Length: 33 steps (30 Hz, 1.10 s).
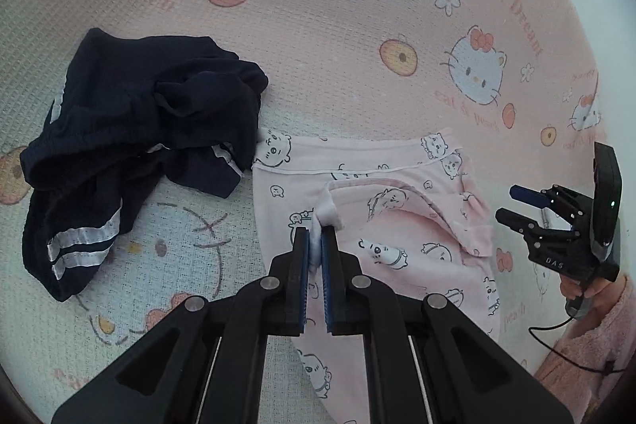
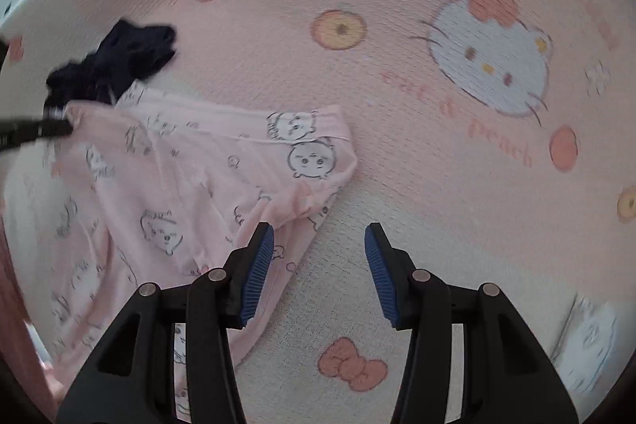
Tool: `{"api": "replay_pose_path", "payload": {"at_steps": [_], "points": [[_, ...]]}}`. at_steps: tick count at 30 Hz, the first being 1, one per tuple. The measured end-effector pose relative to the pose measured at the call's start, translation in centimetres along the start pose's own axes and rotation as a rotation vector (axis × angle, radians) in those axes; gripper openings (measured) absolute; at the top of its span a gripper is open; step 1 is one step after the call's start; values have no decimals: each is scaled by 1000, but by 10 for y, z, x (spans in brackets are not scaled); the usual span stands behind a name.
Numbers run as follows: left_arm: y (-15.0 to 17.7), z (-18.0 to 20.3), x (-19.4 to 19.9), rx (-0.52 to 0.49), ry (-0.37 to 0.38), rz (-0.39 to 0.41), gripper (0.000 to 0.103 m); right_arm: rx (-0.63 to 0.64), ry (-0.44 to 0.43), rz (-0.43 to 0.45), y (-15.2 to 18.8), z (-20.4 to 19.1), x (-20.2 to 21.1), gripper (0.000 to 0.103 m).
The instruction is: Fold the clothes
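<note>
A pink garment (image 1: 397,225) printed with small cartoon animals lies spread on the patterned bed cover (image 1: 338,6). My left gripper (image 1: 316,241) is shut on a bunched fold of its pink cloth. In the right wrist view the same pink garment (image 2: 190,193) lies to the left, and my right gripper (image 2: 320,245) stands open with nothing between its blue pads (image 2: 260,265); its left finger hangs over the garment's right edge. The right gripper (image 1: 520,203) also shows at the right of the left wrist view, held by a hand (image 1: 576,289).
A crumpled dark navy garment (image 1: 131,130) with white stripes lies left of the pink one, touching its top corner; it also appears as a dark heap (image 2: 119,62). A pink fuzzy sleeve (image 1: 588,356) and a black cable (image 1: 556,344) are at lower right.
</note>
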<state>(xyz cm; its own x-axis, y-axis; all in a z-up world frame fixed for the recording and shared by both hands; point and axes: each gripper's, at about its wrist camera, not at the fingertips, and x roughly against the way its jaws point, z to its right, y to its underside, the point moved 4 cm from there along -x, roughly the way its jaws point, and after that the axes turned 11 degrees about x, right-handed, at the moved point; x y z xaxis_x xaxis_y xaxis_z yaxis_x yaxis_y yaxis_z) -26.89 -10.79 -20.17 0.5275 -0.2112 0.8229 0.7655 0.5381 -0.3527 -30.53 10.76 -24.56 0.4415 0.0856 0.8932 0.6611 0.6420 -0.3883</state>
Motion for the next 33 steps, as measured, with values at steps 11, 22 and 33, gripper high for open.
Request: {"api": "replay_pose_path", "payload": {"at_steps": [11, 22, 33], "points": [[0, -10, -14, 49, 31, -41, 7, 109, -59, 11, -20, -18, -31, 49], [-2, -17, -15, 71, 24, -55, 7, 263, 22, 97, -33, 2, 1, 57], [2, -26, -24, 155, 21, -102, 8, 821, 74, 91, -16, -60, -19, 58]]}}
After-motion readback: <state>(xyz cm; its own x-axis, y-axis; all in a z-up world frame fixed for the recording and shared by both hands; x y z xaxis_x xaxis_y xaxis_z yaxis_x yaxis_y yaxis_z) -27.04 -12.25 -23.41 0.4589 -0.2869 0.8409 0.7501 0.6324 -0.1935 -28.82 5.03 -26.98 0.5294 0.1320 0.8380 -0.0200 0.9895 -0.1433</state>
